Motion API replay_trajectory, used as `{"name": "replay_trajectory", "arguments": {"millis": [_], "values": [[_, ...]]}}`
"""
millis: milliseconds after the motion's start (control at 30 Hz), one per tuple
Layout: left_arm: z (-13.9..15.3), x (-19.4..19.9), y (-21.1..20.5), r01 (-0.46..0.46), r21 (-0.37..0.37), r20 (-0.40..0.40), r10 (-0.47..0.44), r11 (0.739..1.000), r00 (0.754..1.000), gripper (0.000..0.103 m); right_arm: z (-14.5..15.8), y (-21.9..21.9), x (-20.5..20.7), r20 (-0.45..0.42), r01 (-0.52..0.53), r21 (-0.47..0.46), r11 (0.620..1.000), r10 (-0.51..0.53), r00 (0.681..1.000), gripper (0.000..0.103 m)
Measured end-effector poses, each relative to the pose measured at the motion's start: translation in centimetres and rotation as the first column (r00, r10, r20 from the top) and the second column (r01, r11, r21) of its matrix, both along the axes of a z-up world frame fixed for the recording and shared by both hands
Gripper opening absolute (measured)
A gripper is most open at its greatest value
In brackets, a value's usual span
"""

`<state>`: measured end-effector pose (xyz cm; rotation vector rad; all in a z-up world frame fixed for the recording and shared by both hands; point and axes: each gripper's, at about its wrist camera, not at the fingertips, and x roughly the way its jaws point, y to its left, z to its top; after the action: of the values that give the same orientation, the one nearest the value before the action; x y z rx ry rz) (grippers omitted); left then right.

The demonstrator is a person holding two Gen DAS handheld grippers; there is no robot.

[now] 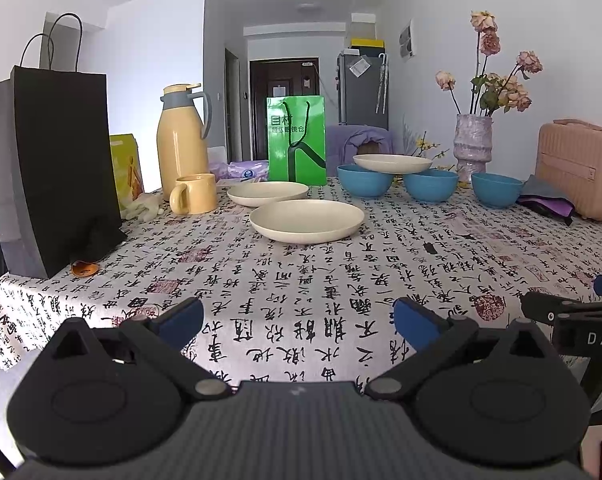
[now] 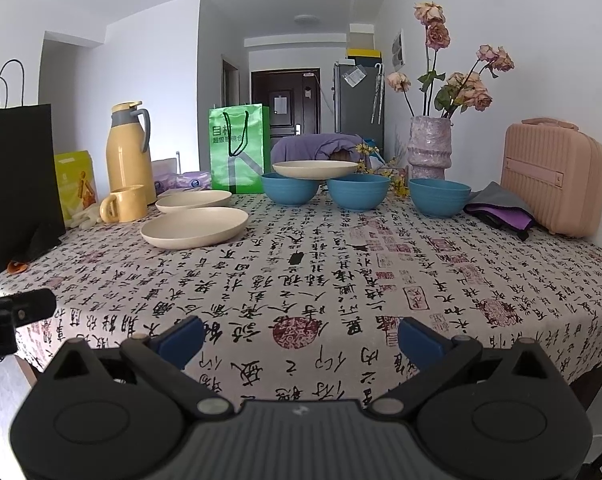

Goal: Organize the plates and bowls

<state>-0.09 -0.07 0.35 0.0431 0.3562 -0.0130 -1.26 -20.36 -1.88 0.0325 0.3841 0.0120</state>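
— How is the light?
— Bright, soft daylight fills both views; shadows under the plates (image 1: 307, 220) are faint.
— Any distortion?
— Strong fisheye bending: walls curve, corners go black. The far hallway is dimmer, and the right wrist view looks slightly softer.

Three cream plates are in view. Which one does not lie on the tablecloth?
The far plate: it rests on the rims of two blue bowls, the left bowl and the middle bowl. The other two plates lie flat on the tablecloth.
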Motion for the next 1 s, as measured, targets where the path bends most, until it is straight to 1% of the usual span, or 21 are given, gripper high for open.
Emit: {"name": "replay_trajectory", "arguments": {"millis": [1000], "values": [[0.46, -0.08, 0.05, 0.001, -0.001, 0.017, -0.001, 1.000, 1.000, 0.103, 0.20, 0.00, 0.17, 0.008, 0.007, 0.003, 1.000, -0.007, 1.000, 0.103]]}}
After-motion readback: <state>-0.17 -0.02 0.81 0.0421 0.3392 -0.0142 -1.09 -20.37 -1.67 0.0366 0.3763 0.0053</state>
